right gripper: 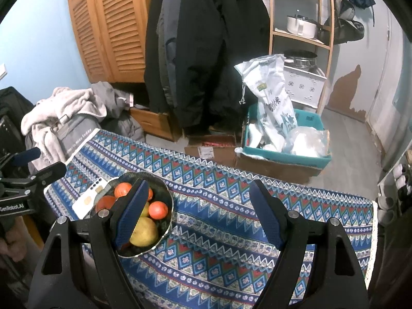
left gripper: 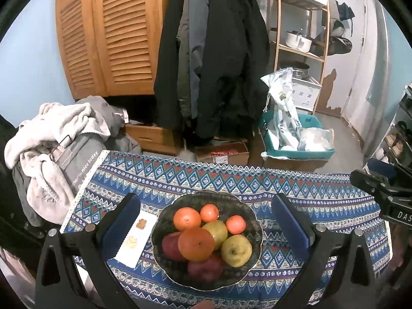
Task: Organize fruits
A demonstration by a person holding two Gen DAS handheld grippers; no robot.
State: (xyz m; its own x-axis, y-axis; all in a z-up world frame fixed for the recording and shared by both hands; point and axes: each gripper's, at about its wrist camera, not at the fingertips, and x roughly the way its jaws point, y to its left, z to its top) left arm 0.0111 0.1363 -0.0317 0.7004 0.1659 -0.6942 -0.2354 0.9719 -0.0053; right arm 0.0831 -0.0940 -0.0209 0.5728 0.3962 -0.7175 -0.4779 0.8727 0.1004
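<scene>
Seen from the left wrist, the left gripper (left gripper: 206, 221) hangs open above the bowl (left gripper: 251, 267), its blue pads (left gripper: 289, 222) wide apart with nothing between them. The bowl sits on the patterned cloth covering the desk (left gripper: 334, 206), piled with fruit: a big orange (left gripper: 196, 244) on top, three small tangerines (left gripper: 235, 224) behind it, two yellow pears (left gripper: 236, 250) and red apples (left gripper: 204, 269) low in the heap. A white tray (left gripper: 136, 239) lies just beside the bowl. The fruit looks firm and round, likely to roll; the orange, being uppermost and free, is probably the easiest to take, pinched across its widest part. The pears may bruise under a hard squeeze.

From the right wrist, the right gripper (right gripper: 198, 213) also stands open and empty, over bare cloth beside the bowl (right gripper: 164, 221). Its left pad (right gripper: 131, 213) hides part of the fruit; a pear (right gripper: 144, 231) and a tangerine (right gripper: 157, 209) show. The bowl looks ceramic, so likely heavy and breakable.
</scene>
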